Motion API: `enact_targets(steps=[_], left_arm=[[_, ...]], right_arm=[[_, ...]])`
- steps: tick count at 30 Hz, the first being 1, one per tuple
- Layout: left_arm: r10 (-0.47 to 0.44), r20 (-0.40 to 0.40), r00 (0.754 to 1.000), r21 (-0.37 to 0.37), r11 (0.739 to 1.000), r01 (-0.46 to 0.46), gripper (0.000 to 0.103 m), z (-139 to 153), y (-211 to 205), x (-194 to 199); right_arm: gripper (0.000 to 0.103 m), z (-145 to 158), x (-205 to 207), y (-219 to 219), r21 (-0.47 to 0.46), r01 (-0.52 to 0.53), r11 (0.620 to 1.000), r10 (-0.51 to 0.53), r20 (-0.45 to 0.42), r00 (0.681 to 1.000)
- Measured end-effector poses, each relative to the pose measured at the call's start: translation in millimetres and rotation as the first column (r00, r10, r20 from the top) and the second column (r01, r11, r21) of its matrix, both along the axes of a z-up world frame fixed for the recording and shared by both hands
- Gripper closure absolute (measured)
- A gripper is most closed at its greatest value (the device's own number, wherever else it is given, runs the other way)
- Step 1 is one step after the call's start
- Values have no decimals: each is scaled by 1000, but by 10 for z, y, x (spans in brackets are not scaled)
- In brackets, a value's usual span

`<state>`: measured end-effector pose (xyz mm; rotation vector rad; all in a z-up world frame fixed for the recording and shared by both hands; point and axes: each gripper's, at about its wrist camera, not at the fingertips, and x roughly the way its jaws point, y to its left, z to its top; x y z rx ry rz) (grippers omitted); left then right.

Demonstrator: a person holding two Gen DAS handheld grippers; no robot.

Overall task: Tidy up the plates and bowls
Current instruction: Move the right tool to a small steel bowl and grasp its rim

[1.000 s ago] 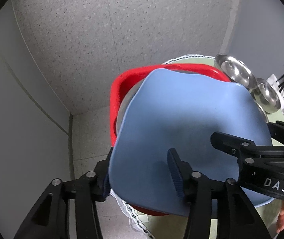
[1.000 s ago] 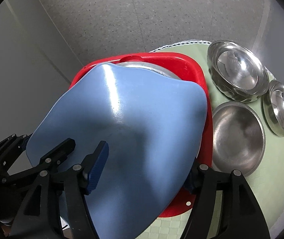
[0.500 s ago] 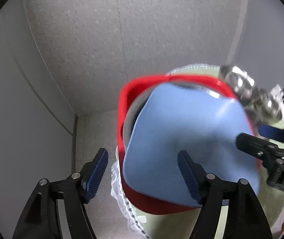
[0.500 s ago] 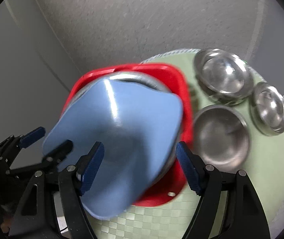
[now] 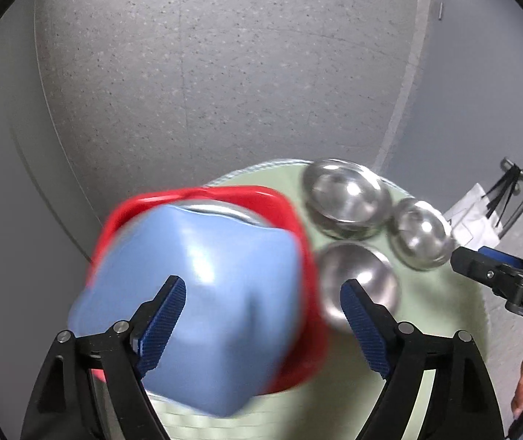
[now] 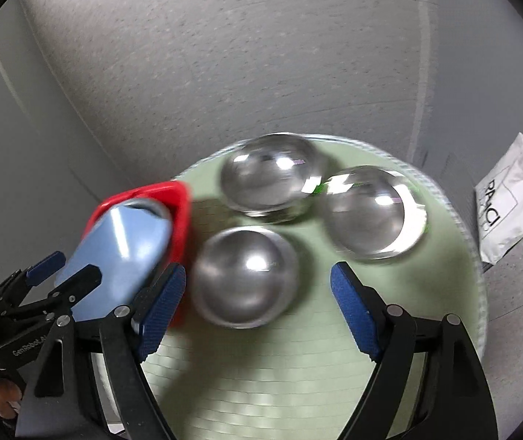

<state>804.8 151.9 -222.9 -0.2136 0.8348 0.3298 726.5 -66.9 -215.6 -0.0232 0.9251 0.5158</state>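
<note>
A white paper bag (image 6: 509, 203) stands on the speckled floor (image 6: 224, 55).

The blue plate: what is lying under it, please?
Under the blue plate sits a red tray. Between them a strip of a metal dish shows at the far edge. The plate covers the rest, so what else the tray holds cannot be seen.

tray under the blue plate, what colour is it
Red. The tray shows best in the left wrist view, around the blue plate.

"GenRobot.AI" marks the left tool (image 6: 41, 278); "DA" shows on the right tool (image 5: 496, 267).
</note>
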Motion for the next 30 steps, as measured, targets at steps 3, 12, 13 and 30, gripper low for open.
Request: enact_targets(steps=[3, 12, 13, 30], left_arm=[[48, -17, 999, -42, 998, -49, 20, -89, -340, 143], [192, -107, 976, -141, 968, -206, 21, -389, -986, 346], [208, -112, 972, -144, 964, -223, 21, -407, -998, 327], [125, -120, 985, -29, 991, -129, 29, -379, -856, 421]], right_arm=[[20, -75, 255, -355, -8, -32, 999, 32, -35, 999], [22, -338, 490, -410, -29, -300, 953, 296, -107, 949], [24, -358, 509, -372, -27, -320, 947, 315, -113, 942], [32, -716, 551, -222, 124, -218, 968, 242, -232, 942]])
